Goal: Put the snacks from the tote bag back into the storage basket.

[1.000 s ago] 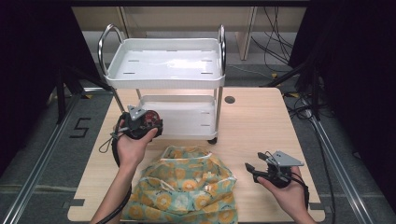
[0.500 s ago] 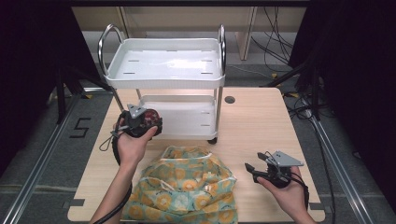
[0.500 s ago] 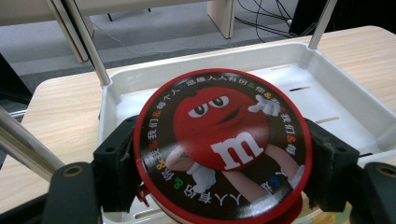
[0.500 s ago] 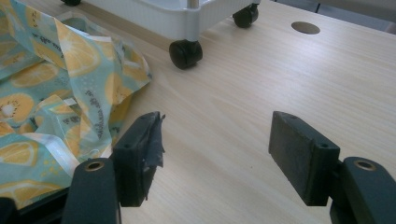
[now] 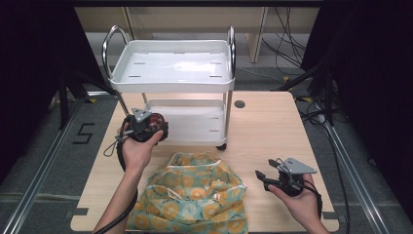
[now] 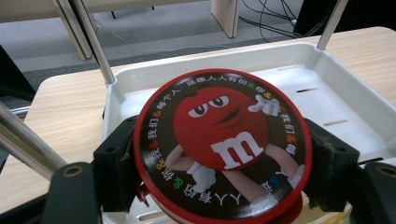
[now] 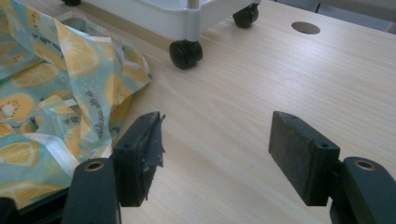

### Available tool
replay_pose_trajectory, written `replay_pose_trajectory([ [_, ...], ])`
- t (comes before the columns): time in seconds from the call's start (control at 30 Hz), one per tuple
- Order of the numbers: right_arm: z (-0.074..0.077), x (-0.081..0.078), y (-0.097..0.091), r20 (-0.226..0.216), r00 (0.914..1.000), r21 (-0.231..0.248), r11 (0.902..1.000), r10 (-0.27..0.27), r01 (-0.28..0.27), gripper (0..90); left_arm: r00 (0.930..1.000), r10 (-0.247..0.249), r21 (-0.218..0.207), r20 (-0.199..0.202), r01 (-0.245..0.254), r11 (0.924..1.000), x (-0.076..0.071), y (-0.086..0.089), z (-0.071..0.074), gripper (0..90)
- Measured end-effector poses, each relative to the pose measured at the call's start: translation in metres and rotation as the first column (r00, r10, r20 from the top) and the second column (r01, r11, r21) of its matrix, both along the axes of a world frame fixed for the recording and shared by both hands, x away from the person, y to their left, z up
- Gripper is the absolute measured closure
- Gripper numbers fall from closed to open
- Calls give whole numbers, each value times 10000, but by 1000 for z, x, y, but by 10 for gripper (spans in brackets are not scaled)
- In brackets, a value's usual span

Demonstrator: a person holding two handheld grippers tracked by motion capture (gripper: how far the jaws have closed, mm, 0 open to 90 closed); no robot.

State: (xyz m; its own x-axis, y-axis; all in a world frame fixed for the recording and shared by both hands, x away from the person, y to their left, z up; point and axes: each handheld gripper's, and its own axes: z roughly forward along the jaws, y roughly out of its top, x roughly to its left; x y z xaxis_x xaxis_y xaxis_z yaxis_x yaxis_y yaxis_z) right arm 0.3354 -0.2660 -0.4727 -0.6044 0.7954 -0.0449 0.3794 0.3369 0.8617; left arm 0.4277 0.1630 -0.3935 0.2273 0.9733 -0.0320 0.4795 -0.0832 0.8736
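Observation:
My left gripper [image 5: 148, 127] is shut on a round red candy tin [image 6: 222, 144] with a red cartoon figure and an "m" on its lid. It holds the tin at the left end of the lower shelf [image 6: 322, 93] of a small white two-shelf cart [image 5: 170, 68]. A fruit-patterned cloth bag [image 5: 192, 192] lies crumpled at the table's front middle. My right gripper [image 5: 265, 175] hovers low over the table at the front right, open and empty, with the bag [image 7: 56, 93] to its left.
The cart rolls on black castors [image 7: 185, 53] and has metal handles [image 5: 111, 41] at both ends. A round cable hole [image 5: 239, 104] sits in the wooden table [image 5: 272, 126] behind the right gripper. Cables [image 5: 287, 39] lie on the floor beyond.

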Motion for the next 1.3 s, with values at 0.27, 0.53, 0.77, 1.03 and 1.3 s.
replay_pose_trajectory([
  [0.27, 0, 0, 0, -17, 10000, -45, 10000, -32, 32, 355, 9999, 83, 107, -57, -83, 9999, 2, 2, 0, 254],
  [0.53, 1, -2, 1, -306, 9995, 83, 9999, -79, 81, 355, 9998, 176, 78, -89, -175, 9998, 6, 3, -1, 254],
  [0.77, 0, -2, 1, -278, 9996, 97, 9999, -71, 73, 355, 9998, 198, 102, -103, -197, 9998, 9, 4, -2, 254],
  [1.03, 1, -2, 1, -305, 9995, 112, 9999, -86, 90, 355, 9995, 279, 144, -162, -277, 9995, 12, 5, -4, 254],
  [1.3, -1, -1, 2, -149, 9999, 124, 9999, -87, 89, 355, 9992, 291, 218, -266, -286, 9994, 16, 6, -6, 254],
])
